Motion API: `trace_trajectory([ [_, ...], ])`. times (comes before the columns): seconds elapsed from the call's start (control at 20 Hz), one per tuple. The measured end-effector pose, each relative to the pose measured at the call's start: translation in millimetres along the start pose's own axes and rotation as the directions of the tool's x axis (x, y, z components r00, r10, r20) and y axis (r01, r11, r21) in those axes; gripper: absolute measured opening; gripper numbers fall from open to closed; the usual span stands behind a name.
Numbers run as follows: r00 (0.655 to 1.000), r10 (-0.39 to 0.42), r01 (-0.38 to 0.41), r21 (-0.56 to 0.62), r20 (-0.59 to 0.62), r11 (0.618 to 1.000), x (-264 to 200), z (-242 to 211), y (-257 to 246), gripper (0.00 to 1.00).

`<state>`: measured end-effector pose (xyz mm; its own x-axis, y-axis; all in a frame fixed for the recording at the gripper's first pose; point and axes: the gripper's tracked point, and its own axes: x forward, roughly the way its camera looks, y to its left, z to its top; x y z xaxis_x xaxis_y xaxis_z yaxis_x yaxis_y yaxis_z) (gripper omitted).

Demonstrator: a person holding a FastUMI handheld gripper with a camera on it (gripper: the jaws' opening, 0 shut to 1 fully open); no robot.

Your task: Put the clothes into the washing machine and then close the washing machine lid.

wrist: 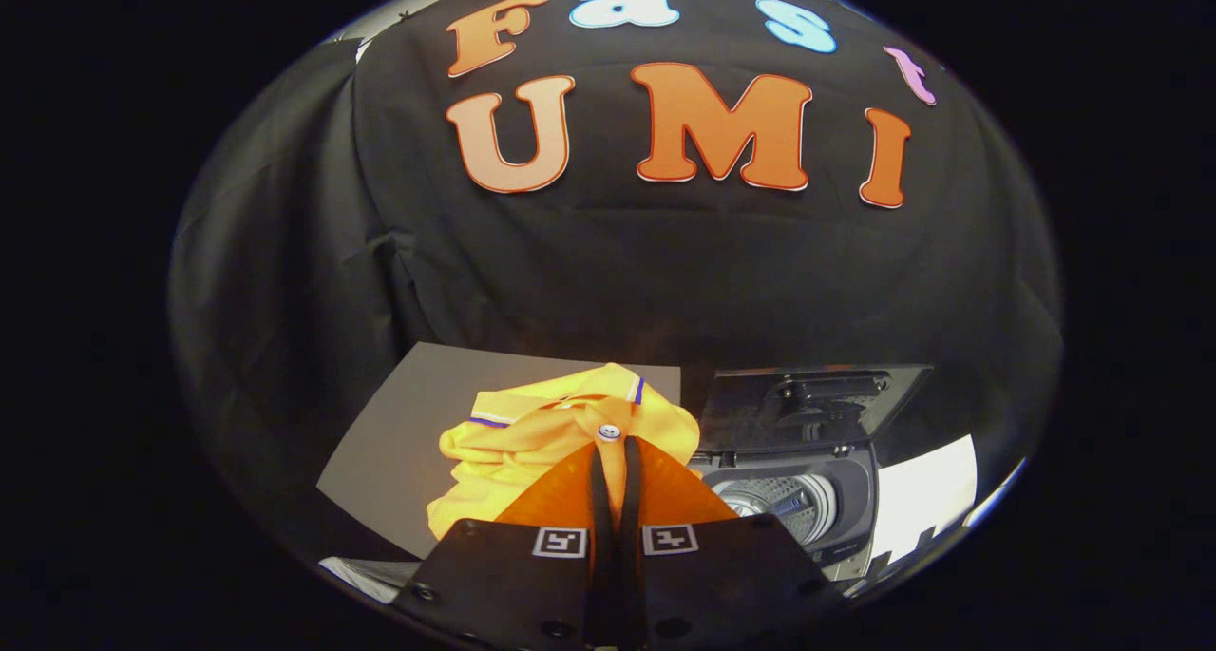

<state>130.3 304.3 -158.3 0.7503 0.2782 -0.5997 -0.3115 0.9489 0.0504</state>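
Black hand-held gripper (pixel 615 453), orange fingers (pixel 560 499), square coded markers (pixel 560 542)

**Grey mat and its load**

A grey mat (pixel 399 432) lies flat before the black cloth wall. A crumpled yellow shirt (pixel 532 442) rests directly on it, toward its right part. The washer (pixel 836 480), lid raised, stands just beside the mat's right edge.

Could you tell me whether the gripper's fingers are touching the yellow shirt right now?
Touching. In the gripper view the gripper has its two fingers closed on a fold of the yellow shirt, with fabric between them below its button, beside the open washing machine.
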Motion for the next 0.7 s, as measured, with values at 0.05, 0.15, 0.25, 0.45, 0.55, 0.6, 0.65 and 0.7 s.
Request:
trace_trajectory([
  [0.05,1.000,0.006,-0.006,-0.003,0.008,1.000,-0.7,2.0,-13.3,0.08],
  [0.15,1.000,0.021,-0.021,-0.009,0.023,1.000,0.5,2.7,-41.9,0.08],
  [0.25,0.999,0.022,-0.022,0.002,0.032,1.000,-1.3,1.7,-73.2,0.08],
  [0.45,0.999,0.026,-0.026,0.023,0.026,0.999,-2.1,-5.4,-131.1,0.08],
  [0.55,0.999,0.021,-0.023,0.050,0.030,0.998,-0.5,-9.7,-154.9,0.08],
  [0.6,0.999,0.015,-0.017,0.060,0.034,0.998,-0.7,-12.0,-166.8,0.08],
  [0.65,0.999,0.008,-0.010,0.070,0.032,0.997,-0.4,-16.0,-179.3,0.08],
  [0.7,1.000,-0.002,-0.001,0.083,0.029,0.997,1.7,-21.1,-191.9,0.08],
])
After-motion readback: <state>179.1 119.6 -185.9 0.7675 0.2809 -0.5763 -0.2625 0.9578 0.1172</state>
